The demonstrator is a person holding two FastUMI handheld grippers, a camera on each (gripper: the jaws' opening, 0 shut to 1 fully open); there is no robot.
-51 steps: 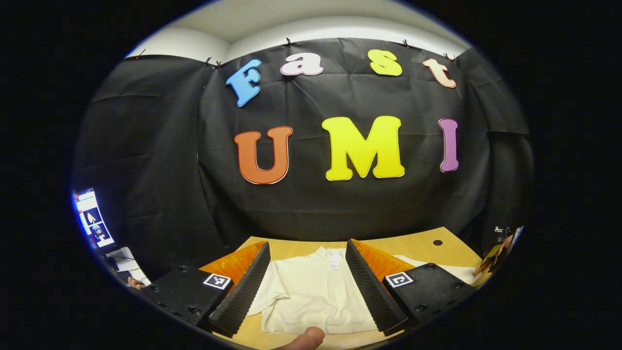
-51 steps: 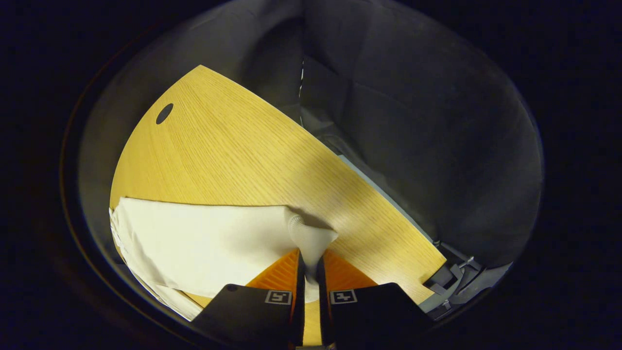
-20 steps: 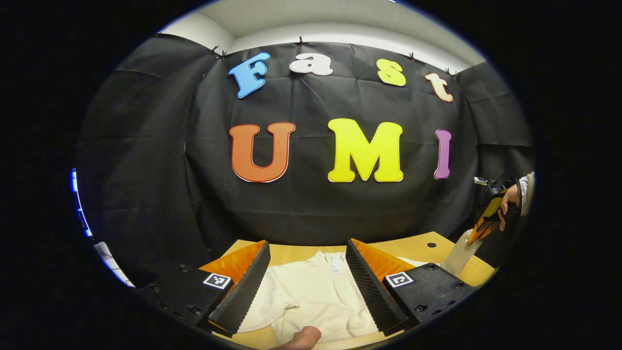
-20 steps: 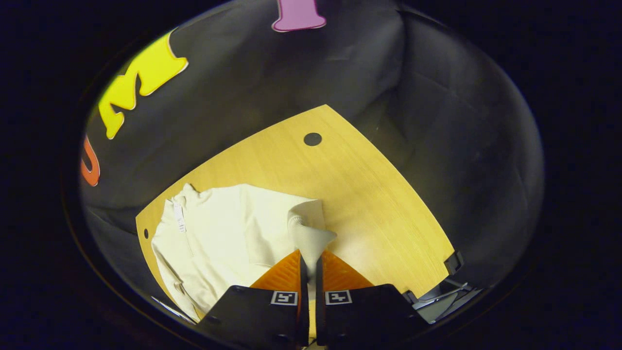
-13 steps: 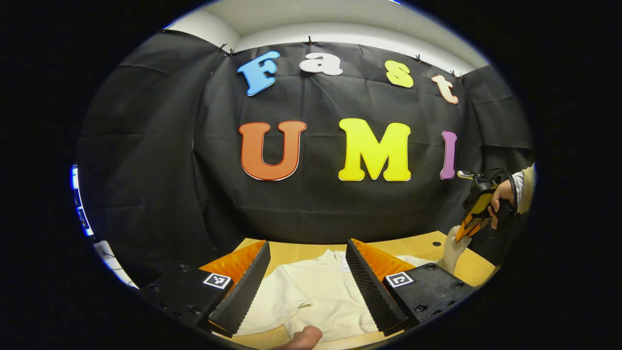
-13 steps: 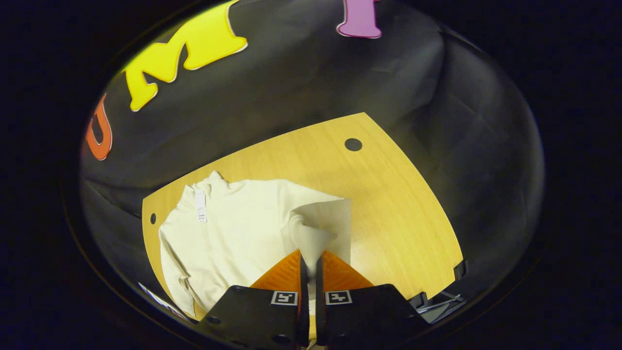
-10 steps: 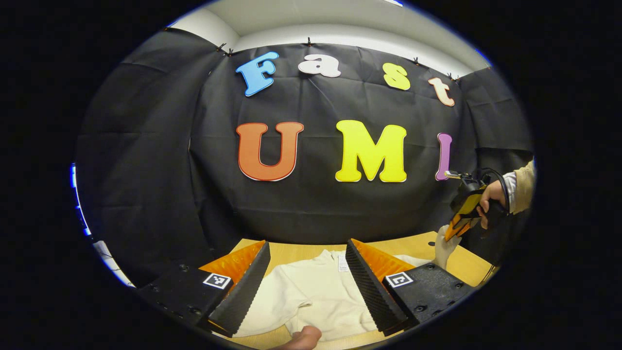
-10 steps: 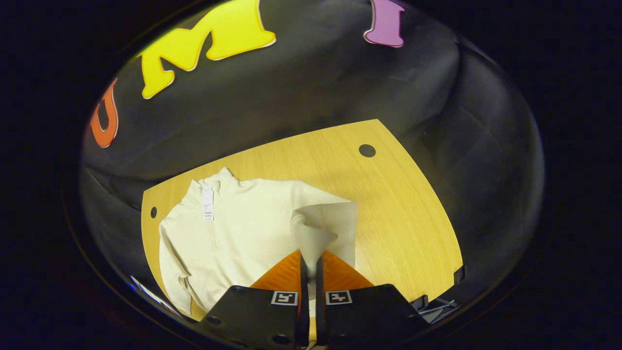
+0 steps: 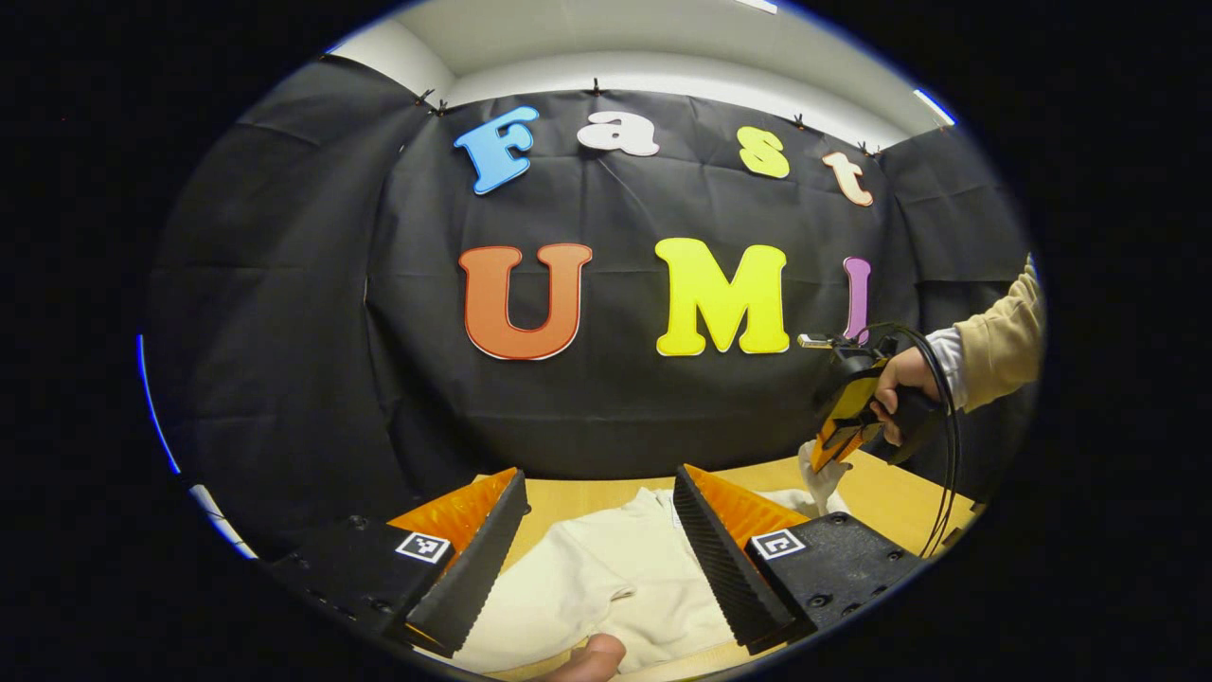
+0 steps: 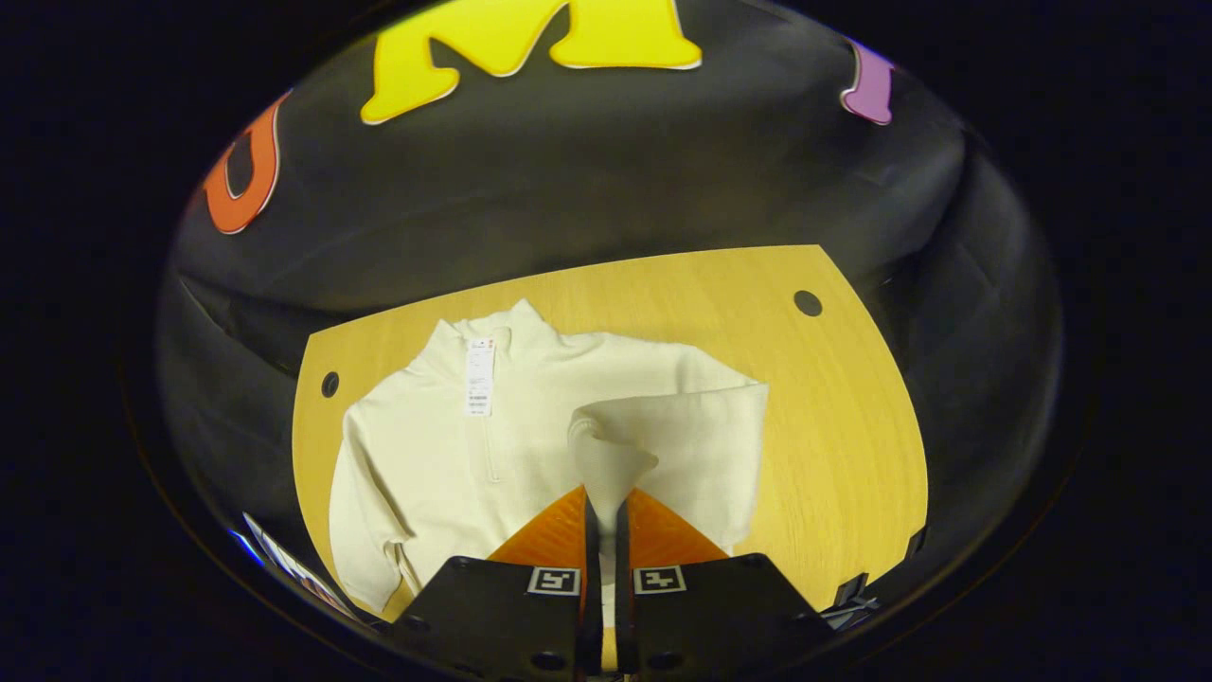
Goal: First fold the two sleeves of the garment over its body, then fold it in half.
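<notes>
Garment [image 10: 530, 426]: cream pullover with a short collar and a white tag [image 10: 479, 377] at the neck, lying flat on the wooden table [image 10: 833, 426], collar toward the far wall. In the right gripper view the right gripper [image 10: 602, 507] has its 2 fingers pressed together on the cuff of 1 sleeve [image 10: 663, 436]; the cuff bunches into a ribbed twist just beyond the fingertips, and the sleeve is lifted and drawn over the right part of the body, its outer edge hanging in a straight line. The other sleeve [image 10: 355, 511] lies along the left edge of the body, down toward the near left of the table.

In the left gripper view the left gripper [image 9: 601, 559] is spread wide, hovering above the near part of the garment and touching nothing. A fingertip [image 9: 592, 655] of the holding hand shows at the bottom. Farther right, a hand [image 9: 900, 379] in a tan sleeve holds the right gripper, with pale cloth hanging from its tip.

Edges: bare table right of the garment and a strip beyond the collar; 2 round holes [image 10: 808, 303] near the far corners. Left sleeve sits close to the table's left edge.
</notes>
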